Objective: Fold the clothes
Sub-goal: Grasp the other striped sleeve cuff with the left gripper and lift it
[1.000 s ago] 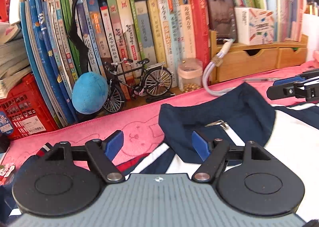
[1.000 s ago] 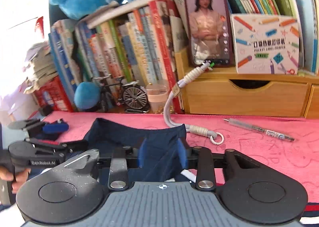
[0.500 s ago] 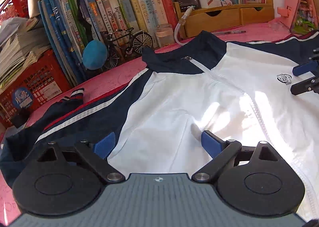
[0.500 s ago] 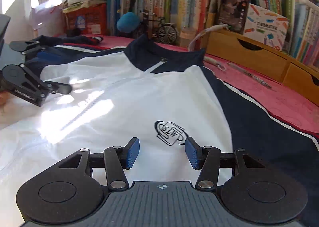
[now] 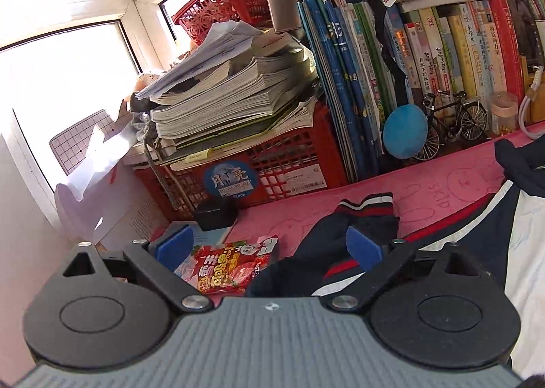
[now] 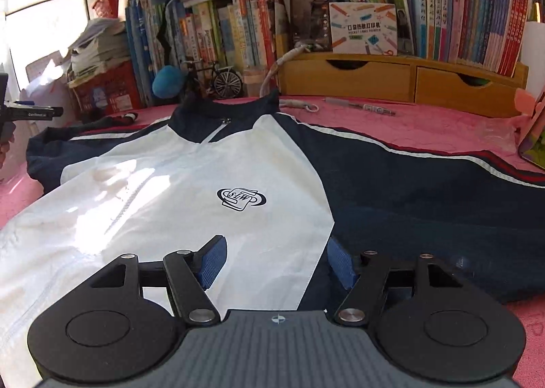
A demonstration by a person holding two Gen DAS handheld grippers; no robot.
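Note:
A white and navy zip jacket (image 6: 190, 183) lies spread flat, front up, on the pink cloth (image 6: 425, 122), collar toward the books. Its left sleeve (image 5: 344, 235) with a red-and-white striped cuff stretches toward the red crate. My left gripper (image 5: 269, 248) hovers open over that sleeve's end and a snack packet, nothing between its blue pads. My right gripper (image 6: 276, 262) is open above the jacket's lower front, at the seam between the white panel and the navy right sleeve (image 6: 425, 194). The left gripper (image 6: 34, 112) also shows at the far left of the right wrist view.
A red crate (image 5: 265, 177) stacked with papers, a row of books (image 5: 425, 64), a blue ball (image 5: 405, 131) and a model bicycle (image 5: 453, 122) line the back. A snack packet (image 5: 221, 269) and small black box (image 5: 214, 214) lie near the sleeve. Wooden drawers (image 6: 402, 81) and a pen (image 6: 361, 105) stand behind the jacket.
My left gripper swung left from over the jacket's chest to the left sleeve's cuff end. My right gripper pulled back toward the hem and opened wider.

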